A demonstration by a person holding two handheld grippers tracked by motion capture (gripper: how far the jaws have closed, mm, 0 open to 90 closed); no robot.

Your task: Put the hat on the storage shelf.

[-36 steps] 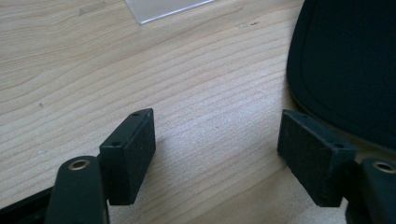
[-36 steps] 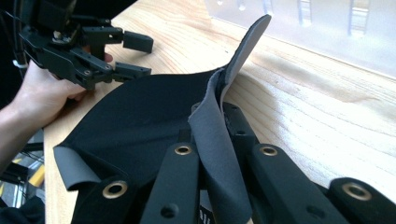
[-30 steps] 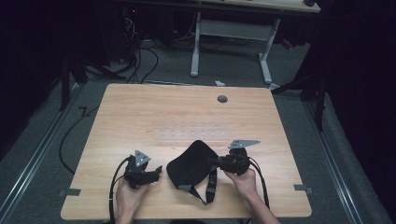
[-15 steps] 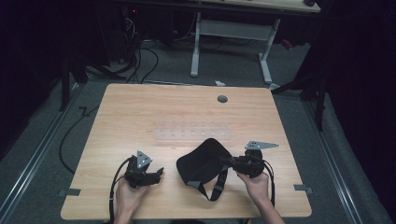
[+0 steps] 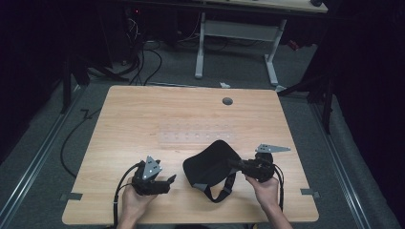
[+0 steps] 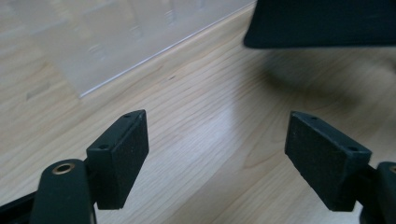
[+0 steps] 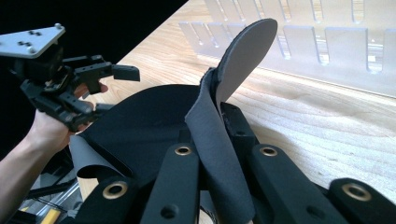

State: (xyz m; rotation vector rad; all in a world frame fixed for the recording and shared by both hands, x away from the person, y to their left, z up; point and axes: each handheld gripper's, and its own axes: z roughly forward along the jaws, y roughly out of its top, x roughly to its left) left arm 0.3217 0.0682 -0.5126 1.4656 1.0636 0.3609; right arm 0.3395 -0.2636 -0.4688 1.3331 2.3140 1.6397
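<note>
Right tongs [image 5: 237, 163] are clamping the edge of a black fabric pouch with a strap [image 5: 210, 167], lifting that edge off the desk [image 5: 143, 124]. Left tongs [image 5: 170, 179] are hovering just beside the pouch, jaws standing apart with nothing between them.

Light wooden table [image 5: 143, 119] — clear slotted plate [image 5: 196, 137] (mid-table), black mask [image 5: 210, 164] near front edge
</note>
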